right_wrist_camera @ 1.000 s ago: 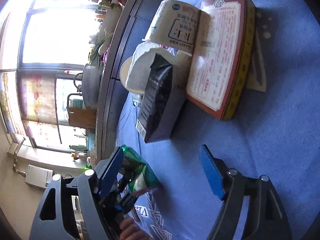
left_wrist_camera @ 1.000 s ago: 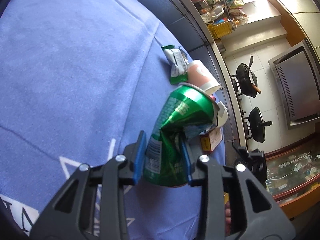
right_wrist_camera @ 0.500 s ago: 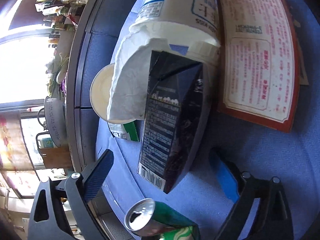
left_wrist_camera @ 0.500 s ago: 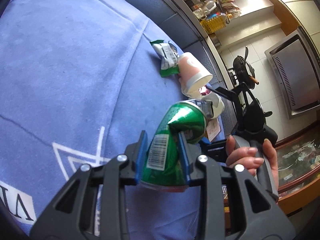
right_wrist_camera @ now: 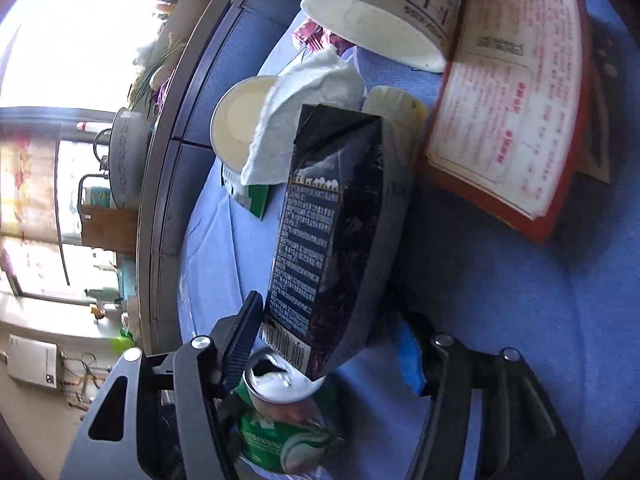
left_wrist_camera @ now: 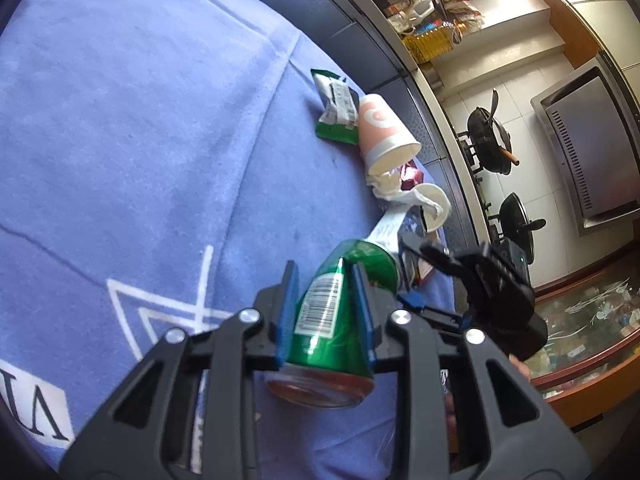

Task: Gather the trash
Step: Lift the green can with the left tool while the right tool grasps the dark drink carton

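Observation:
My left gripper (left_wrist_camera: 323,270) is closing on a crushed green can (left_wrist_camera: 340,320), its blue pads pressing both dented sides. The can's open top (right_wrist_camera: 280,380) shows in the right wrist view just under a black carton (right_wrist_camera: 332,220) that lies on the blue tablecloth (left_wrist_camera: 140,120). My right gripper (right_wrist_camera: 328,312) straddles the near end of that carton with its jaws closing. The left finger (right_wrist_camera: 244,332) is against the carton's edge, while a thin gap shows at the blue right pad (right_wrist_camera: 408,356). The right gripper (left_wrist_camera: 492,292) also appears beside the can.
A pink paper cup (left_wrist_camera: 384,128) and a green wrapper (left_wrist_camera: 336,108) lie near the table's far edge. Crumpled white tissue (right_wrist_camera: 304,112), a small white cup (right_wrist_camera: 240,120), a large paper tub (right_wrist_camera: 392,4) and a red box (right_wrist_camera: 508,96) crowd around the carton. A stove stands beyond.
My right gripper has pushed forward over the black carton and its jaws have narrowed around it. The left gripper has stayed put, squeezing the green can thinner.

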Demonstrator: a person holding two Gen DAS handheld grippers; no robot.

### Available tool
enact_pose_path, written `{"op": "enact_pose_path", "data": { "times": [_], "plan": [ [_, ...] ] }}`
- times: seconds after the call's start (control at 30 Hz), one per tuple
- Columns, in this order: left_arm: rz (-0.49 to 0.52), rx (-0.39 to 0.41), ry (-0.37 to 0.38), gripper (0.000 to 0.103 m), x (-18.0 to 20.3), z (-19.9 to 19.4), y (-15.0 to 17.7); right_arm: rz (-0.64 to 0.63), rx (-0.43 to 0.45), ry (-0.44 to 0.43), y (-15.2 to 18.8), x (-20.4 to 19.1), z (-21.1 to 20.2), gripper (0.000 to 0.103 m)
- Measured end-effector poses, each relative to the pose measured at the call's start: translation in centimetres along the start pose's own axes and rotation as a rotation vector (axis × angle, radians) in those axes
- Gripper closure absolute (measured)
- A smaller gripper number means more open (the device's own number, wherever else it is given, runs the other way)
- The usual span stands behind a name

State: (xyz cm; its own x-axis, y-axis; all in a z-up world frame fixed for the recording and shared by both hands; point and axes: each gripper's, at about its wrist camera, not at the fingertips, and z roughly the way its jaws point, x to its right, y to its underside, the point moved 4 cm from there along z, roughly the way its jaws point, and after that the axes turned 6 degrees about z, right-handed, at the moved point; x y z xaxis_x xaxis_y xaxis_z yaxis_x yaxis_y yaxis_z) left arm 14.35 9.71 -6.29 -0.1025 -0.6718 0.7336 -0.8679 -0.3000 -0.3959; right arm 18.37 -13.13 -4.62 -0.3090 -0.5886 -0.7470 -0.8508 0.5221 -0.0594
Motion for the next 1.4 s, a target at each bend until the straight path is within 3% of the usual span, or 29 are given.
{"op": "enact_pose_path", "data": {
  "times": [0.13,0.23,0.43,0.6,0.87,1.0,1.13,1.17,1.27,1.33,1.4],
  "plan": [
    [0.007,-0.021,-0.001,0.074,0.3,0.5,0.1,-0.151,-0.054,0.002,3.0,1.7,-2.5,0.044],
    [0.017,-0.04,-0.008,0.06,0.6,0.9,0.3,-0.213,-0.082,0.002,4.7,3.2,-4.4,0.044],
    [0.029,-0.061,-0.02,0.051,1.0,1.4,1.2,-0.184,-0.024,-0.001,5.3,5.8,-7.5,0.039],
    [0.055,-0.069,-0.032,0.047,2.0,1.3,1.7,-0.185,0.062,0.011,4.8,6.1,-9.1,0.025],
    [0.178,-0.06,-0.054,0.03,4.0,0.1,2.6,-0.553,0.192,0.183,7.1,2.5,-9.3,0.02],
    [0.286,-0.119,-0.084,0.03,5.0,1.2,3.4,-0.765,0.219,0.286,8.5,0.8,-8.0,0.02],
    [0.361,-0.163,-0.128,0.03,5.2,2.7,4.3,-0.886,0.204,0.34,8.9,0.4,-6.2,0.02],
    [0.362,-0.173,-0.124,0.034,5.1,2.9,4.5,-0.901,0.196,0.347,9.0,0.5,-5.9,0.02],
    [0.382,-0.201,-0.128,0.062,5.1,3.4,5.4,-0.939,0.175,0.36,8.7,0.4,-4.1,0.02],
    [0.382,-0.19,-0.135,0.062,5.1,3.3,5.7,-0.949,0.169,0.346,8.5,0.4,-3.6,0.021],
    [0.379,-0.178,-0.151,0.063,5.1,2.9,5.7,-0.942,0.157,0.355,8.4,0.6,-3.5,0.054]
  ]
}}
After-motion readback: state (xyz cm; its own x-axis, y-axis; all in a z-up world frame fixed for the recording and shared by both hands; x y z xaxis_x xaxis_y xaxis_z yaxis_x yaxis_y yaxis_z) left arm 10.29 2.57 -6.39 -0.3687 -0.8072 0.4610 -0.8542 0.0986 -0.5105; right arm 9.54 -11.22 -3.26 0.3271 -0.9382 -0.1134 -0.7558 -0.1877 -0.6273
